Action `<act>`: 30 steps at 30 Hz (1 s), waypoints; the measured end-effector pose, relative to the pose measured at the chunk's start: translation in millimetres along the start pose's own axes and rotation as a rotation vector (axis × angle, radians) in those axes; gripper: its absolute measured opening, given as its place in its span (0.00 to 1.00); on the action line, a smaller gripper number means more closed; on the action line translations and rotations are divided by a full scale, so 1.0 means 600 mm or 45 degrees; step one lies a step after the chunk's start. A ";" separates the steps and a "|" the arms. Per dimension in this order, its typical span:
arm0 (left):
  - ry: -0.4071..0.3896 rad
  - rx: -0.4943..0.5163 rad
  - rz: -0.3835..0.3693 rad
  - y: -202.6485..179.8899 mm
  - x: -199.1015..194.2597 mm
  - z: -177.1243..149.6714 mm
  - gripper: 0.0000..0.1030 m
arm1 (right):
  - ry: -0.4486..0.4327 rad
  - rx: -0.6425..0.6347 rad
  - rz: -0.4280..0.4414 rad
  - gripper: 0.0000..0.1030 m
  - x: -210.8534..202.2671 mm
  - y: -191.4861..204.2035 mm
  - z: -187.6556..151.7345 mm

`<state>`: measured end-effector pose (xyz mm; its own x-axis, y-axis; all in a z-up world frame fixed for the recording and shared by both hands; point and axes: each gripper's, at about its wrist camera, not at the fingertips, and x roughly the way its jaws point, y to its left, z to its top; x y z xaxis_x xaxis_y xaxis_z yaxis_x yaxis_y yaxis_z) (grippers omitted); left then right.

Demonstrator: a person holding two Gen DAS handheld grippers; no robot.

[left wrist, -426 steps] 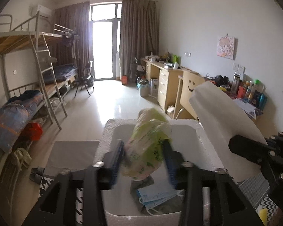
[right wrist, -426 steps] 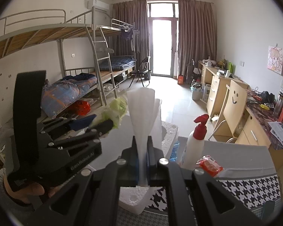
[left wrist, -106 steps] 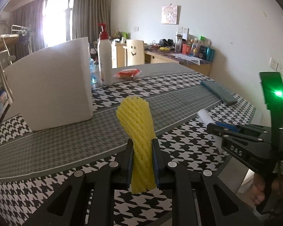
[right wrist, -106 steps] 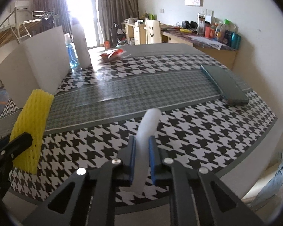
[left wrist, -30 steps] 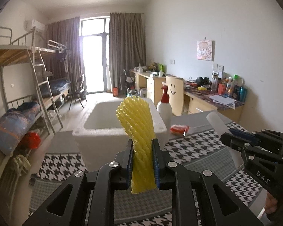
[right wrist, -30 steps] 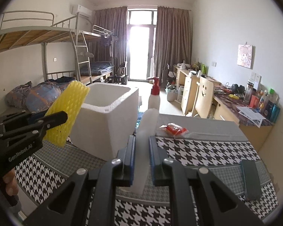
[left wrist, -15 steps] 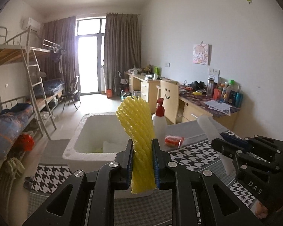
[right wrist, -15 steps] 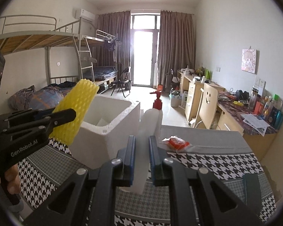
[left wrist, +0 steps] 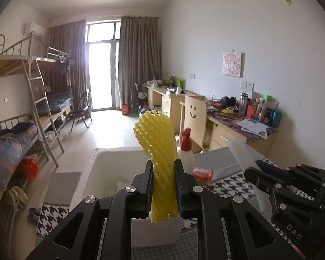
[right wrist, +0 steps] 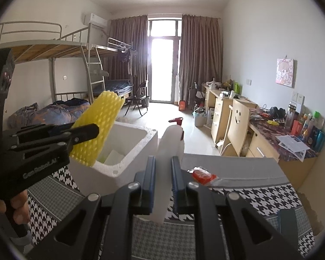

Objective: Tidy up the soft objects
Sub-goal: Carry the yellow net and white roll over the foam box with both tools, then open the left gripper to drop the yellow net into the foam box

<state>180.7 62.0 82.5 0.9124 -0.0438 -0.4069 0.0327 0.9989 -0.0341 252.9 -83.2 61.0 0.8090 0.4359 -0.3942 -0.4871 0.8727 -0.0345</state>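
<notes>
A yellow foam net sleeve (left wrist: 157, 143) stands upright between the pads of my left gripper (left wrist: 163, 173), which is shut on it. The sleeve hangs over the near rim of an open white foam box (left wrist: 117, 149). My right gripper (right wrist: 163, 173) is shut on a white foam sleeve (right wrist: 165, 149), held over the table just right of the box (right wrist: 138, 158). In the right wrist view the left gripper (right wrist: 91, 134) holds the yellow net (right wrist: 101, 119) above the box's near corner. In the left wrist view the right gripper (left wrist: 252, 172) and its white sleeve (left wrist: 240, 151) are at the right.
A spray bottle with a red head (right wrist: 176, 127) stands behind the box, and a red packet (right wrist: 202, 175) lies on the houndstooth tablecloth (right wrist: 260, 195). A dark flat case (right wrist: 288, 223) lies at the table's right edge. Something white lies inside the box. A chair and desks stand beyond.
Both grippers have risen and come toward the foam box, still shut on their sleeves. The box now lies closer and lower in both views, with more of its inside showing.
</notes>
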 end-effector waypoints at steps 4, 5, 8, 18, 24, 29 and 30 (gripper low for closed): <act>-0.008 -0.009 0.006 0.011 0.013 0.009 0.19 | -0.016 -0.011 -0.017 0.17 0.007 0.000 0.017; -0.006 -0.013 0.006 0.012 0.017 0.010 0.19 | -0.018 -0.009 -0.013 0.17 0.009 -0.001 0.020; 0.007 -0.017 0.017 0.018 0.031 0.014 0.19 | -0.017 -0.010 -0.010 0.17 0.016 -0.002 0.029; 0.036 -0.057 0.092 0.052 0.063 0.018 0.19 | -0.008 -0.044 0.024 0.17 0.050 0.014 0.055; 0.057 -0.082 0.152 0.073 0.074 0.020 0.19 | 0.006 -0.070 0.056 0.17 0.070 0.028 0.063; 0.076 -0.068 0.174 0.081 0.079 0.017 0.19 | 0.012 -0.084 0.077 0.17 0.086 0.038 0.068; 0.079 -0.071 0.170 0.083 0.081 0.017 0.19 | 0.016 -0.084 0.085 0.17 0.090 0.040 0.068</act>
<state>230.9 109.6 70.4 0.8802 0.0868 -0.4666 -0.1115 0.9934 -0.0256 298.4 -29.7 76.4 0.7702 0.4892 -0.4093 -0.5605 0.8253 -0.0682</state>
